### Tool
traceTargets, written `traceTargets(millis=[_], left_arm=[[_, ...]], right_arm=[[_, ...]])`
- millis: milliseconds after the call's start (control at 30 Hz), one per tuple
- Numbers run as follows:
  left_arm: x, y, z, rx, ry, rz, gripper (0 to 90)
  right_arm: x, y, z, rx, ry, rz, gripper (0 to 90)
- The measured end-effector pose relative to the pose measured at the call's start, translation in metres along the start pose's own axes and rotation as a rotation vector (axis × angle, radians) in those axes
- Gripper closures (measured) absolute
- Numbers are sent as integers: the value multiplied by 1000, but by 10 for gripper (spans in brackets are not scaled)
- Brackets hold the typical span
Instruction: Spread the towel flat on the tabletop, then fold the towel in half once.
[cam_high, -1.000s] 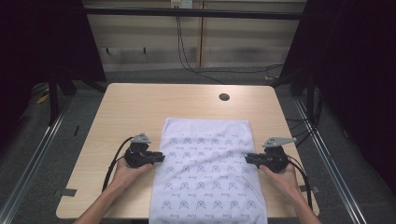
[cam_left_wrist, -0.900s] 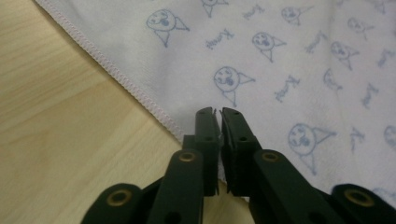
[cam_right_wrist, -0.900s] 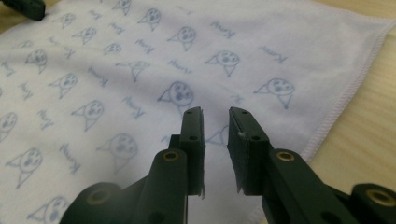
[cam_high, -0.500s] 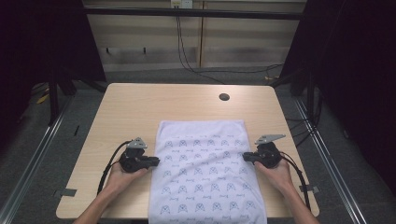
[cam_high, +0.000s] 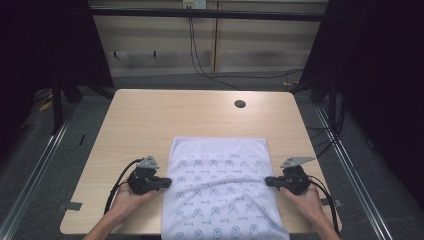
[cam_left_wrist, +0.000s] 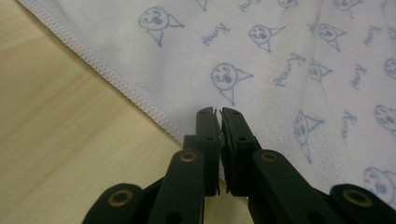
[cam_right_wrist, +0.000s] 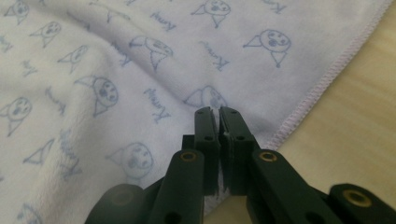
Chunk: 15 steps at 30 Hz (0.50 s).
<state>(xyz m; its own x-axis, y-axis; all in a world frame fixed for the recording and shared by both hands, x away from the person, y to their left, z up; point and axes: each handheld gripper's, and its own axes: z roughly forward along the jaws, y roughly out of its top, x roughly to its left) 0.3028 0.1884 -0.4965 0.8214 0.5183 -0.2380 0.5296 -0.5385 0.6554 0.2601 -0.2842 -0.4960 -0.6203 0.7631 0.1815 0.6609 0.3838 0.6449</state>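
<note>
We find the white printed towel (cam_high: 220, 190) spread flat on the desk (cam_high: 150, 120), its near end hanging over the front edge. The left gripper (cam_high: 166, 183) has just been closing and now pinches the towel's left hem; the right gripper (cam_high: 268, 181) likewise clamps the right hem.

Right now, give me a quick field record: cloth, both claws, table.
cloth: white towel with blue print, spread flat, near edge hanging over the table's front
left claw: jaws have just been closing, now pinched on the towel's left hem
right claw: jaws have just been closing, now pinched on the towel's right hem
hands: one behind each claw, coming in from the near edge
table: light wood, round dark hole toward the far right
</note>
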Motion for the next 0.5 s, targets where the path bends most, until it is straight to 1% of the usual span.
traceTargets(millis=[33, 67, 100, 133, 167, 200, 233, 267, 300, 333, 367, 400, 433, 467, 500], left_arm=[[0, 0, 0, 0, 0, 0, 862], [-6, -4, -2, 9, -19, 14, 862], [-6, -4, -2, 9, -19, 14, 863], [-11, -9, -5, 12, -43, 20, 862], [-11, -9, -5, 12, -43, 20, 862], [-15, -13, -8, 18, -67, 23, 861], [-15, -13, -8, 18, -67, 23, 858], [-18, -16, -10, 23, -73, 33, 846], [-18, -16, -10, 23, -73, 33, 822], [-18, -16, -12, 25, -74, 26, 797], [-17, -15, -12, 12, -65, 21, 797], [-12, -10, -14, -13, -49, 17, 788], [-12, -10, -14, -13, -49, 17, 779], [-2, -2, -15, -61, -37, -2, 772], [-2, -2, -15, -61, -37, -2, 764]], right_arm=[[0, 0, 0, 0, 0, 0, 861], [7, -6, -4, 8, 12, 3, 861], [7, -6, -4, 8, 12, 3, 861], [16, -13, -9, 15, 30, 2, 862], [16, -13, -9, 15, 30, 2, 862], [24, -19, -13, 23, 35, -7, 860], [24, -19, -13, 23, 35, -7, 860], [29, -22, -16, 26, 37, -14, 824], [29, -22, -16, 26, 37, -14, 824], [31, -21, -18, 15, 21, -29, 780], [31, -21, -18, 15, 21, -29, 780], [25, -15, -21, -36, 18, -32, 755], [25, -15, -21, -36, 18, -32, 755], [12, -5, -24, -98, -4, -14, 731], [12, -5, -24, -98, -4, -14, 731]])
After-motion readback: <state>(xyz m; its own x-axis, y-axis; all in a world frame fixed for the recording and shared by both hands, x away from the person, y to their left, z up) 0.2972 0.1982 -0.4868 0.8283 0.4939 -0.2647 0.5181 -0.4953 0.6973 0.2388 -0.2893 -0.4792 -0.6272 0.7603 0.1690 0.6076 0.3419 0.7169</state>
